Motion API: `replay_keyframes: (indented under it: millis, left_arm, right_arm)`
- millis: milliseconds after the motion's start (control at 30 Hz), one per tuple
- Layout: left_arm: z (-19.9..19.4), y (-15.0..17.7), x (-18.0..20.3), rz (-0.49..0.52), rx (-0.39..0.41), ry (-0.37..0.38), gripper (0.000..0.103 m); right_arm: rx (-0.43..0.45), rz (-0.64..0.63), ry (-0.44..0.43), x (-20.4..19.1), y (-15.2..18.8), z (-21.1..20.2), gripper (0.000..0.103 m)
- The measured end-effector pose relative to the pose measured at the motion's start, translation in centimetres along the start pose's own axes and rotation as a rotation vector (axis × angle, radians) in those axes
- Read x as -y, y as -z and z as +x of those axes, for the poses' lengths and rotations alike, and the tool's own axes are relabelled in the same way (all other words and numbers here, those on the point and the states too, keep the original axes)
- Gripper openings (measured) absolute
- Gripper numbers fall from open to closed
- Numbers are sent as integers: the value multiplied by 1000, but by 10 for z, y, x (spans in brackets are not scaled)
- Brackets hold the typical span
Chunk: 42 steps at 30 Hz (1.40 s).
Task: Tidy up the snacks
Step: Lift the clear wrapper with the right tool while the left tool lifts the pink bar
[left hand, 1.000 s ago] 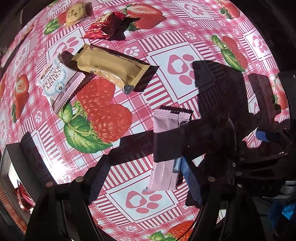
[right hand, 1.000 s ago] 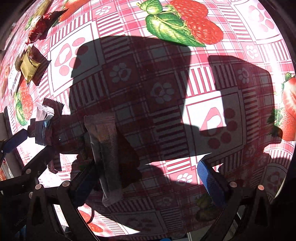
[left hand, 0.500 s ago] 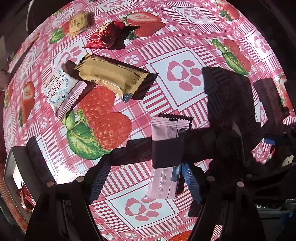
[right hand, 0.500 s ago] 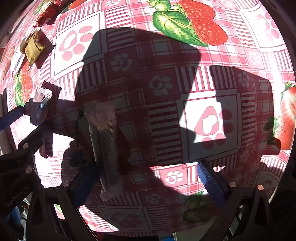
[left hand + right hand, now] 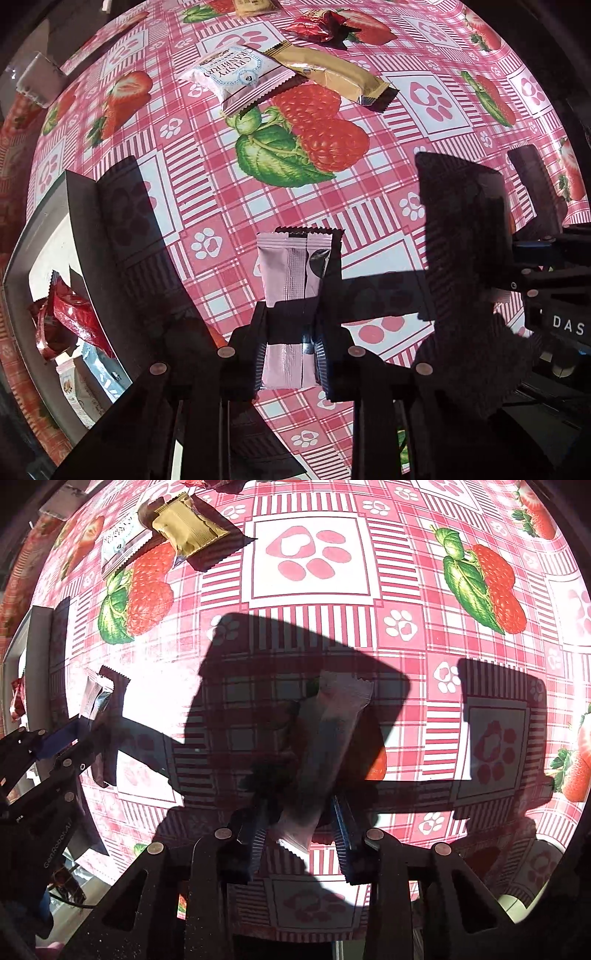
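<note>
My left gripper (image 5: pixel 290 354) is shut on a pink snack bar (image 5: pixel 291 269), which points away from me above the strawberry tablecloth (image 5: pixel 369 206). The same left gripper (image 5: pixel 74 734) and its bar (image 5: pixel 96 696) show at the left edge of the right wrist view. My right gripper (image 5: pixel 299 834) is closing its jaws on a second pale bar (image 5: pixel 328 738). That bar stands tilted in deep shadow, with its lower end pinched between the pads. A grey box (image 5: pixel 22 254) lies to the left, with a red snack (image 5: pixel 70 317) inside.
At the far side of the cloth lie a white cranberry packet (image 5: pixel 240 74), a gold bar (image 5: pixel 332 74), a red wrapped snack (image 5: pixel 314 27) and a beige packet (image 5: pixel 255 5). The right gripper (image 5: pixel 535 254) reaches in from the right. More packets show in the box's lower part.
Both grippers went from wide open to closed on their bars. The left one carried its bar leftward, so the grey box looms larger. The right bar now sits centred and tilted between the fingers.
</note>
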<state>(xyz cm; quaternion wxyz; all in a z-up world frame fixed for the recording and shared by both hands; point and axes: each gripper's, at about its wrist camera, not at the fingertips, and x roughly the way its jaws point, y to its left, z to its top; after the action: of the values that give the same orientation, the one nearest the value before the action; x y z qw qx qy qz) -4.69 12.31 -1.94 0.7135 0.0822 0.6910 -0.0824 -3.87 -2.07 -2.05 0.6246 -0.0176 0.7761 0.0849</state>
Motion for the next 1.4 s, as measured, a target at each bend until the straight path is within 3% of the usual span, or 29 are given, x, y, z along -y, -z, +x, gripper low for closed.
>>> replay_keyframes:
  millis: [33,100,133,167,200,500,567,667,933,1100,1233,1400]
  left_arm:
    - [0,4,-3,-17,0,1,29]
    - [-1,12,-13,-46,-3,36,42]
    - [0,14,-16,-55,-12,43,60]
    - [1,16,-18,-62,-18,36,70]
    - [3,18,-22,-67,-19,26,71]
    - [15,10,-29,-54,-41,15,80]
    - [18,5,-27,-48,-47,6,80]
    - [18,-3,-22,-44,-52,2,81]
    - [20,-5,-21,-38,-60,-1,84]
    - [22,-6,-22,-34,-62,-1,85]
    - [22,-5,-21,-34,-61,-2,86]
    - [22,-5,-21,-35,-58,-2,87]
  right_arm:
    - [0,-20,5,-7,2,1,36]
    - [0,-40,21,-16,4,1,42]
    - [-4,-32,2,-18,5,1,58]
    - [-4,-16,0,-19,3,0,77]
    - [3,-4,16,-17,3,-1,83]
    - [-22,31,26,14,-13,8,84]
    - [-18,42,20,12,-10,10,93]
    - [-22,66,21,27,-13,22,97]
    - [-29,228,-12,64,-42,27,102]
    - [-47,228,19,64,-49,31,103]
    - [-33,231,20,67,-46,29,103]
    - [-19,229,23,44,-13,9,103]
